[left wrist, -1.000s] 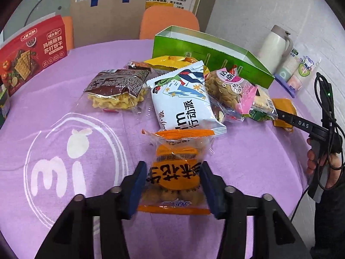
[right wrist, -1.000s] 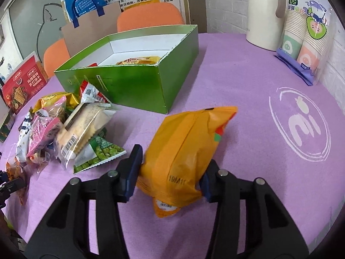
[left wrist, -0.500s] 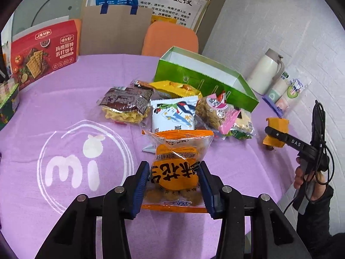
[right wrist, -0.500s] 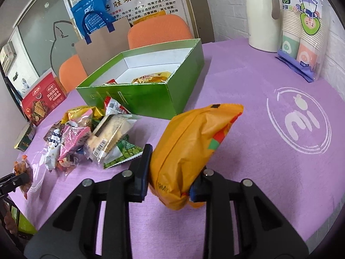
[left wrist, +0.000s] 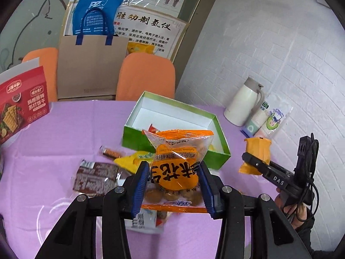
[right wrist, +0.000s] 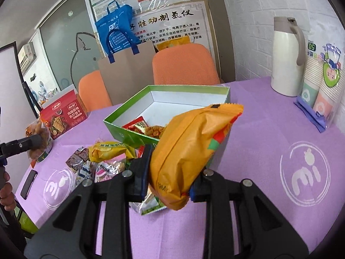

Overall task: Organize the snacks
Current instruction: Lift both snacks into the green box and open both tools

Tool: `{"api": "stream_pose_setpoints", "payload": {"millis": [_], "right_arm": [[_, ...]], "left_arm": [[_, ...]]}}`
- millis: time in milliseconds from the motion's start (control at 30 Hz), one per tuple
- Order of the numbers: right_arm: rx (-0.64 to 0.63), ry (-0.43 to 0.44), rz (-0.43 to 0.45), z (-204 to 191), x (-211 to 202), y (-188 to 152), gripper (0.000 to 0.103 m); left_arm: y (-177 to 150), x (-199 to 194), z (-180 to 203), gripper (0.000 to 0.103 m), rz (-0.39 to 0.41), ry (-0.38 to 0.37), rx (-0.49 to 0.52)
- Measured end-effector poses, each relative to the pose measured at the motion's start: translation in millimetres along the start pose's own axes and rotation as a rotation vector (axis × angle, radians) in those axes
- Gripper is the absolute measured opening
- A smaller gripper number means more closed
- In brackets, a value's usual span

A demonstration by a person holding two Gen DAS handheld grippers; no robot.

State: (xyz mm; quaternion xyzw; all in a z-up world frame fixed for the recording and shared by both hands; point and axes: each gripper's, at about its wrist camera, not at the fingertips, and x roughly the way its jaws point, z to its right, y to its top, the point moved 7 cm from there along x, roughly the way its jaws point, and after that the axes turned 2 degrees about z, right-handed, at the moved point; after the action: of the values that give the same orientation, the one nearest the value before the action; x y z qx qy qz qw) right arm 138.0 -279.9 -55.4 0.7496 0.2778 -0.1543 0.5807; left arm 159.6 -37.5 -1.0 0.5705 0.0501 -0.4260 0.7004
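Your left hand-held gripper (left wrist: 173,185) pinches a light, crinkly peanut packet (left wrist: 175,170); your right hand-held gripper (right wrist: 169,173) squeezes a soft orange pouch (right wrist: 189,151) mid-body.

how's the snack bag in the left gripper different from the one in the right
The clear-fronted orange bag shows its brown snacks inside; the opaque orange-yellow bag hides its contents. The clear-fronted one stands upright, the opaque one leans right. Both are clamped and lifted off the table, near the green box.

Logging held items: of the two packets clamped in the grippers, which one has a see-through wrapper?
The packet in the left gripper: the clear orange-printed snack bag, its pieces visible inside. The right gripper holds an opaque orange-yellow pouch.
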Motion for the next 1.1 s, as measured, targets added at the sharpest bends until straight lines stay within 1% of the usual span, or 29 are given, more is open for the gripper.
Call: {"api": "stream_pose_setpoints", "payload": {"millis": [167,333,467,567,600,633,667,700,733,767,833,900,967,1100], "right_arm": [[-0.019,0.006,-0.002,0.2,24.3,20.5,0.030],[-0.017,0.006,-0.032,9.1,58.0,40.0,0.030],[-0.011,0.009,-0.063,17.9,83.1,47.1,0.030],[-0.001,0.014,-0.091,22.4,102.8,46.5,0.031],[-0.007,0.007,-0.098,23.5,108.0,44.2,0.035],[-0.020,-0.010,-0.105,25.3,113.4,41.8,0.037],[-0.036,-0.024,-0.112,26.2,117.5,39.8,0.051],[-0.053,-0.046,-0.114,27.1,119.0,37.4,0.074],[-0.065,-0.064,-0.104,27.7,117.6,35.7,0.085],[-0.080,-0.071,-0.082,27.6,114.3,35.2,0.095],[-0.104,-0.070,-0.058,27.2,109.0,34.2,0.096],[-0.103,-0.089,-0.069,31.1,108.7,33.1,0.097],[-0.087,-0.087,-0.081,33.6,106.3,30.7,0.097],[-0.065,-0.084,-0.076,35.5,91.7,31.3,0.097]], "left_arm": [[34.9,44.4,15.4,0.046,-0.025,-0.020,0.021],[60.7,94.1,25.6,0.046,-0.059,-0.024,0.038],[73.3,132.3,25.8,0.046,-0.089,-0.028,0.024],[75.4,156.3,23.3,0.046,-0.113,-0.023,0.017],[74.6,163.8,22.1,0.046,-0.124,-0.024,0.015],[73.3,169.7,20.5,0.049,-0.134,-0.013,0.016],[71.3,175.5,18.4,0.063,-0.141,-0.003,0.015],[68.1,179.5,15.8,0.074,-0.149,0.009,0.008],[65.0,181.2,11.5,0.092,-0.150,0.024,-0.002],[62.9,181.3,8.6,0.096,-0.133,0.038,-0.009],[59.0,181.3,4.7,0.098,-0.121,0.060,0.001],[55.4,183.5,2.6,0.098,-0.139,0.081,0.010],[52.2,181.8,2.7,0.098,-0.148,0.086,0.017],[50.0,165.7,5.9,0.098,-0.132,0.098,0.029]]}}
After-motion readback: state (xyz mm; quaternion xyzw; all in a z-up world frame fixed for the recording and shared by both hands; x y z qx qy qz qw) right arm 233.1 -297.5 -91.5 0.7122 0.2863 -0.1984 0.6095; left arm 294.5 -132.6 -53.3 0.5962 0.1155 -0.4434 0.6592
